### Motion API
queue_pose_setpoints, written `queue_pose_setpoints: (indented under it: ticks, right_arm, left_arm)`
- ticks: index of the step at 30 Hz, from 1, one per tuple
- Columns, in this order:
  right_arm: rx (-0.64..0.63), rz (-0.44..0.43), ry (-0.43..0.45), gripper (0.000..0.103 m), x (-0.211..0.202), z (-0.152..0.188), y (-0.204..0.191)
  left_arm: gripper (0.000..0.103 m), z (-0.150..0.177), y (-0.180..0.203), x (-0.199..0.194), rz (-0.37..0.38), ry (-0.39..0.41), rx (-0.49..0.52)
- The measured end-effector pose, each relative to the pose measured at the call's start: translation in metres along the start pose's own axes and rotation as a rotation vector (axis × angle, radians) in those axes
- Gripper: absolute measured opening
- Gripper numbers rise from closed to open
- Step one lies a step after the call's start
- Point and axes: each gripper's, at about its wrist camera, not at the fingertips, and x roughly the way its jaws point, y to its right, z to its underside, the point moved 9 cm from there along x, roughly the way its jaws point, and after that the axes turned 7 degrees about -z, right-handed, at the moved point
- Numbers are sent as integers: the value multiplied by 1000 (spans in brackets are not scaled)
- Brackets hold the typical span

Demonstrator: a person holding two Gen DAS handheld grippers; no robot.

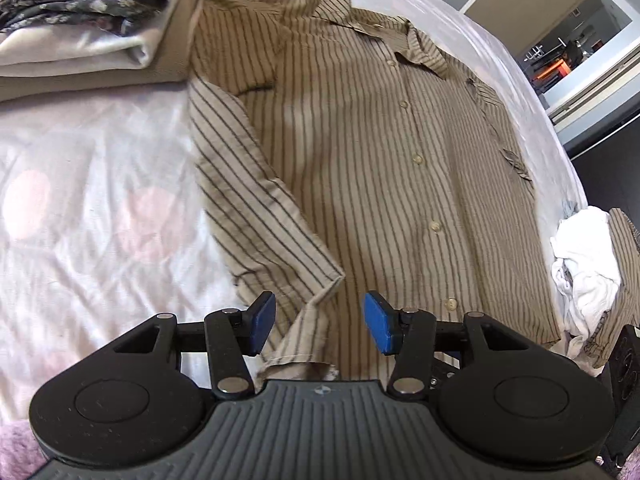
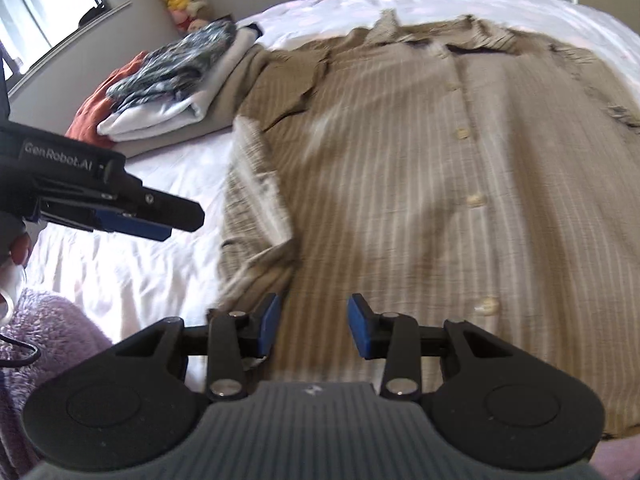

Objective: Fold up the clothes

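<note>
A beige striped button-up shirt [image 1: 384, 152] lies front up on the white bed sheet [image 1: 92, 208], collar at the far end. Its left sleeve [image 1: 256, 200] is folded in along the body, the cuff near the hem. My left gripper [image 1: 319, 328] hovers open just above that cuff, nothing between its blue pads. In the right wrist view the same shirt [image 2: 440, 184] fills the middle, and my right gripper [image 2: 314, 326] stands open over the hem by the sleeve [image 2: 256, 224]. The left gripper [image 2: 160, 226] shows from the side at left, above the sheet.
A pile of folded clothes [image 1: 88, 28] sits at the far left of the bed, also seen as a stack [image 2: 176, 80] with an orange garment beside it. Crumpled white cloth [image 1: 584, 264] lies at the right edge. A purple fuzzy blanket [image 2: 44, 344] is at near left.
</note>
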Motion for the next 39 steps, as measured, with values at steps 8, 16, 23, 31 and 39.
queue_pose_setpoints:
  ticks: [8,16,23,31,39]
  right_arm:
    - [-58,-32,-64,41,35,-6,-37]
    - [-91,-5,-125,40,42,15,-29]
    - [-111,-39,-135,39,49,23,-31]
    - [-81,-66,-132,11,64,31,-22]
    - [-49,-144,-85,1,43,29,-18]
  left_arm:
    - [47,9,-23,2,-35,-29,28]
    - [47,32,-3,20,-57,-119,384]
    - [45,59,9,42,-90,-208,657]
    - [8,77,14,59,-124,-290,778]
    - [0,95,29,36,-54,-319,749]
